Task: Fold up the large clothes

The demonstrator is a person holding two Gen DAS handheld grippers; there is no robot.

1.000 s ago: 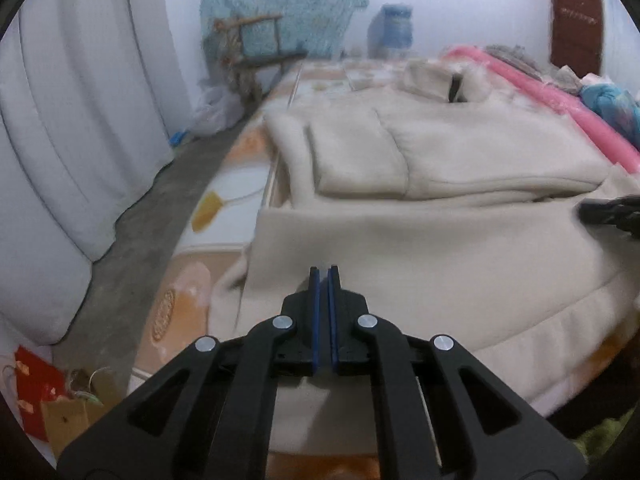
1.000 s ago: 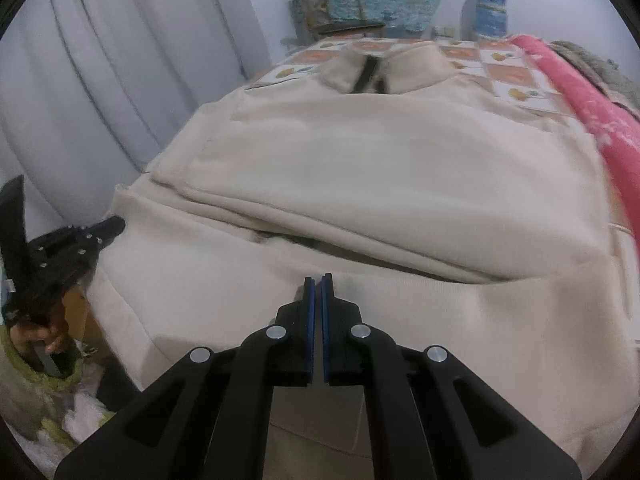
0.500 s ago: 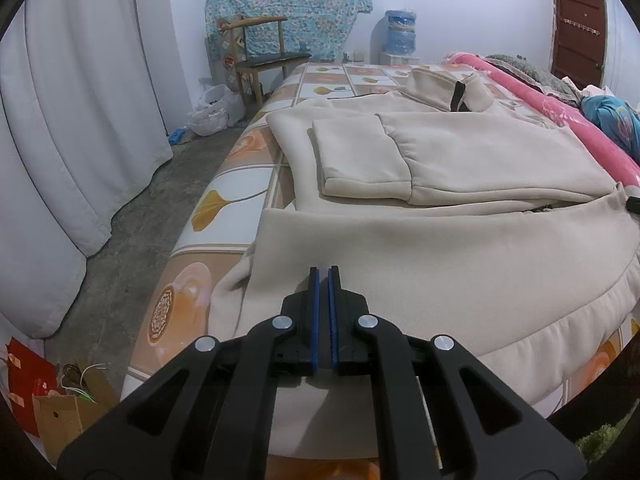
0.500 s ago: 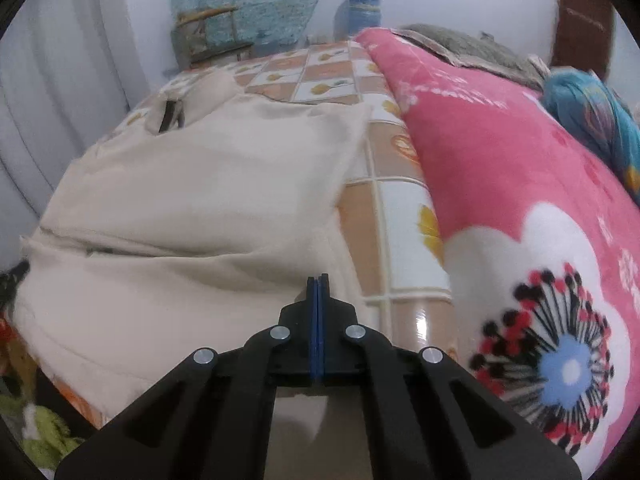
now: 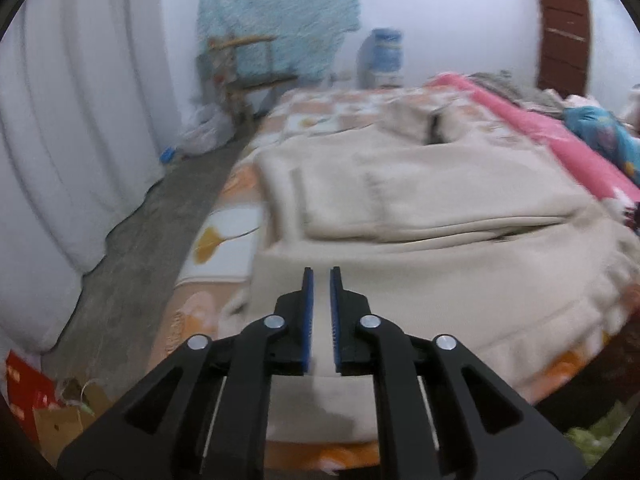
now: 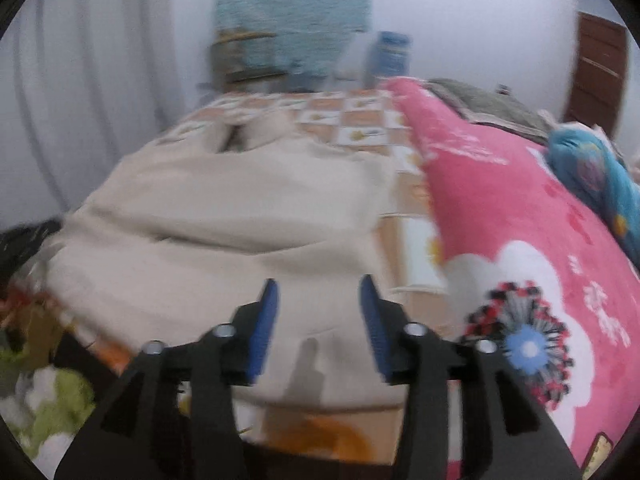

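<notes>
On the bed (image 5: 224,236), whose cover is a patchwork of orange and white squares printed with yellow leaves, lies a large cream fleece pullover (image 5: 420,208), partly folded. Its long axis runs away from both cameras: the hem is at the near edge of the bed and the stand-up collar with a short dark zip points toward the far wall. In the left wrist view a sleeve is folded across the chest, and the lower part of the garment is turned up in a broad band over the near edge.

At the left of that view white curtains (image 5: 68,128) hang to a grey floor, with a red box (image 5: 24,388) and brown card at their foot. Further back are a wooden chair (image 5: 244,76), a turquoise patterned cloth (image 5: 280,16) on the wall and a blue water jug (image 5: 382,56). The left gripper (image 5: 320,280) hovers over the turned-up band; its jaws are opening, a narrow gap shows between the blue pads, and nothing sits between them. To the right lie a pink blanket (image 5: 552,136) and a brown door (image 5: 564,40).

In the right wrist view the pullover (image 6: 240,220) fills the left half. The right gripper (image 6: 318,292) is above its near right corner, jaws opening, wide apart and free of cloth. Right of it, the pink floral blanket (image 6: 500,208) carries white characters, too blurred to read. No label shows on the pullover.
</notes>
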